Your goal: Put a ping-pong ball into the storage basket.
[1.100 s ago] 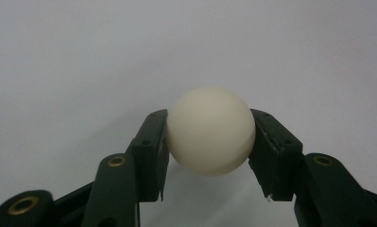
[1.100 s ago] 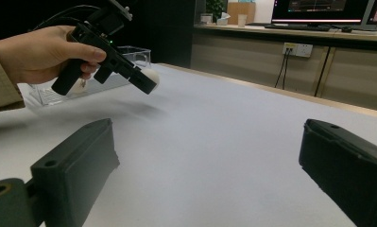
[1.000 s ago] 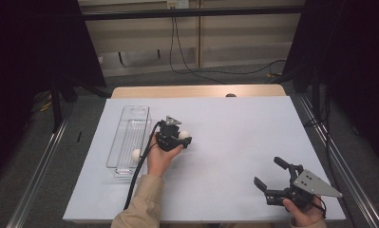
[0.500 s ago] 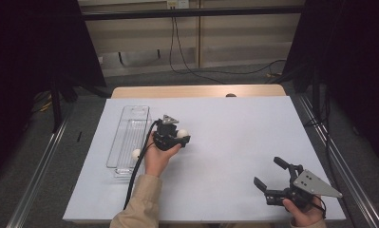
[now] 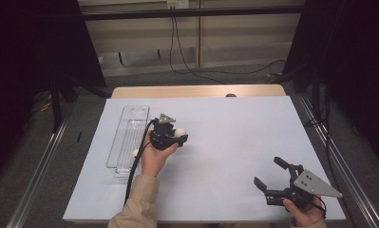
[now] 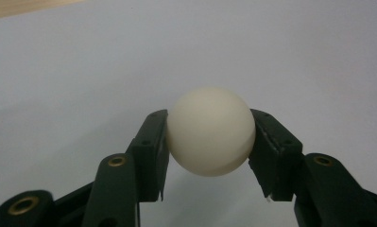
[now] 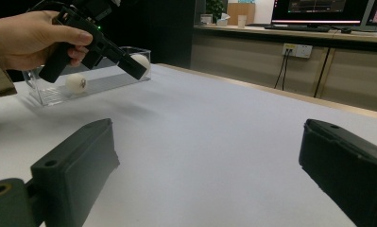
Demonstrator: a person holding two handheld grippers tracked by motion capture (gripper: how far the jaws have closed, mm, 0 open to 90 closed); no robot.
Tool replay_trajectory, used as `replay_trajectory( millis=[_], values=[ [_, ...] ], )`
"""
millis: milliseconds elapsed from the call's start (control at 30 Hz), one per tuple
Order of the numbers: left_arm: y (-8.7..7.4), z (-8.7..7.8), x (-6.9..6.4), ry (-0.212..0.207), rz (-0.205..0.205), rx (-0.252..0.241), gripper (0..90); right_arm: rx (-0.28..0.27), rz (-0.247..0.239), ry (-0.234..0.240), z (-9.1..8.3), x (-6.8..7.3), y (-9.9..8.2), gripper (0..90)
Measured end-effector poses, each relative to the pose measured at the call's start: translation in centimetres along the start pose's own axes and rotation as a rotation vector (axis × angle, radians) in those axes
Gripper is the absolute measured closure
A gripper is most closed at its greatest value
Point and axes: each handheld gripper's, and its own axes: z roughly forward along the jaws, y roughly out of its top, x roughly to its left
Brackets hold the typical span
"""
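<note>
— Where's the white ball (image 6: pixel 210 131)?
— Centre-left of the high view, clamped in the left gripper (image 5: pixel 176 137) beside the clear tray (image 5: pixel 128 124).
— The right gripper (image 5: pixel 271 176)?
— Lower right, jaws spread, grasping nothing.

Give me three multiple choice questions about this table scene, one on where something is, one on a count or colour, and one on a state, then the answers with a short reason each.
1. Where is the clear tray?
A. On the left part of the white table cover
B. At the right edge
C. On the floor

2. What colour is the ball in the left gripper?
A. Red
B. Off-white
C. Blue

3. How do the right gripper jaws stand?
A. Shut on a ball
B. Shut on the tray
C. Open, nothing between them

Answers:
1 A, the high view shows the tray left of the person's left hand.
2 B, the left gripper view shows a pale ball clamped between the black jaws.
3 C, the right gripper view shows bare table cover between the wide-apart jaws.
</note>
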Motion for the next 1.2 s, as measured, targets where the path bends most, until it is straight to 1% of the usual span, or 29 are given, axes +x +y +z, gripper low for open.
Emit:
replay_trajectory(
  millis=[67, 100, 333, 367, 467, 667, 767, 933, 1133, 1200],
  values=[
    [0.0, -0.1, 0.1, -0.001, 0.001, 0.003, 51.0, -0.001, 0.000, 0.001, 0.0, 0.0, 0.0, 3.8],
    [0.0, -0.2, 0.0, -0.002, -0.007, -0.002, 51.0, 0.000, -0.001, 0.002, 0.0, 0.0, 0.0, 3.8],
    [0.1, -0.6, 0.0, -0.006, -0.006, -0.005, 51.0, 0.000, -0.002, 0.002, 0.0, 0.0, 0.0, 3.8],
    [0.1, -0.7, 0.0, -0.008, -0.005, 0.001, 51.0, -0.001, -0.002, 0.002, 0.0, 0.0, 0.0, 3.8],
    [0.2, -1.0, 0.0, -0.007, -0.008, -0.008, 51.0, 0.000, -0.004, 0.000, 0.0, 0.0, 0.0, 3.7],
    [0.1, -1.4, 0.2, 0.002, -0.007, -0.006, 51.0, 0.000, 0.000, -0.005, 0.0, 0.0, 0.0, 3.8],
    [0.1, -1.6, 0.2, 0.002, -0.012, -0.011, 51.0, 0.003, -0.002, -0.002, 0.0, 0.0, 0.0, 3.8],
    [0.1, -1.8, 0.2, 0.005, -0.004, -0.006, 51.0, 0.002, -0.002, -0.005, 0.1, -0.1, 0.0, 3.8],
    [0.1, -2.2, 0.3, 0.010, -0.016, -0.014, 51.0, 0.002, -0.001, -0.005, 0.1, -0.1, 0.0, 3.8],
    [0.1, -2.5, 0.4, 0.012, -0.006, -0.014, 51.0, 0.003, 0.001, -0.005, 0.1, -0.1, -0.1, 3.8]
  ],
)
